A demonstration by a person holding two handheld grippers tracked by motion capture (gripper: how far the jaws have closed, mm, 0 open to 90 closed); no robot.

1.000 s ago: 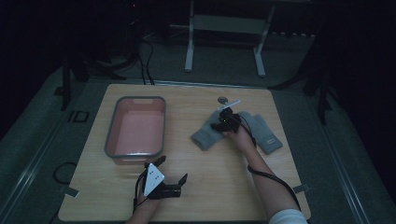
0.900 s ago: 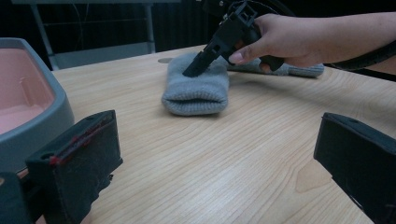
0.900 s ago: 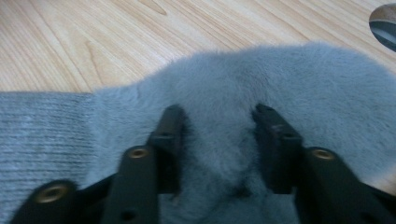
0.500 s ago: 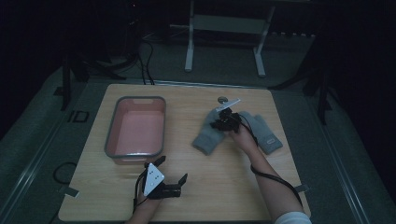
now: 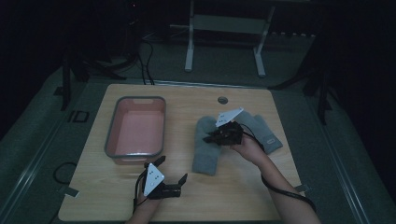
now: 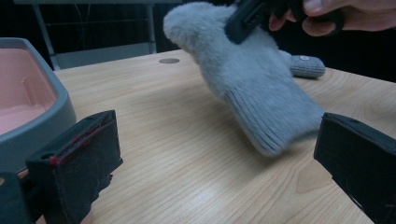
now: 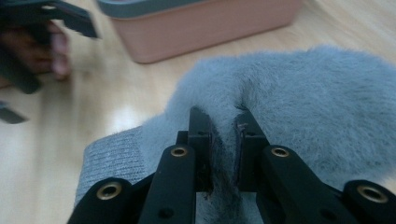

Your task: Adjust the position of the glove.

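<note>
The right gripper (image 5: 211,138) has just been closing, and its jaws now pinch a fold of the fluffy part of the near mitten (image 7: 299,107). Compared with a second ago, the gripper has moved toward the tub (image 5: 135,133) and lifted. In the left gripper view the mitten (image 6: 254,79) hangs tilted, its fingertip end raised and its ribbed cuff low at the worktop (image 5: 243,186); whether the cuff touches the wood cannot be told. Judgement: the grasp is secured and carriage has begun, probably toward the tub, which stands empty to the left.

The second mitten (image 5: 264,130) lies flat on the worktop behind the right hand, not yet handled.

The left gripper (image 5: 171,176) rests near the worktop's front edge, jaws spread wide with nothing between them.

Markings: a small round tag on the second mitten's cuff (image 6: 304,58) is too small to read. No other writing is legible.
</note>
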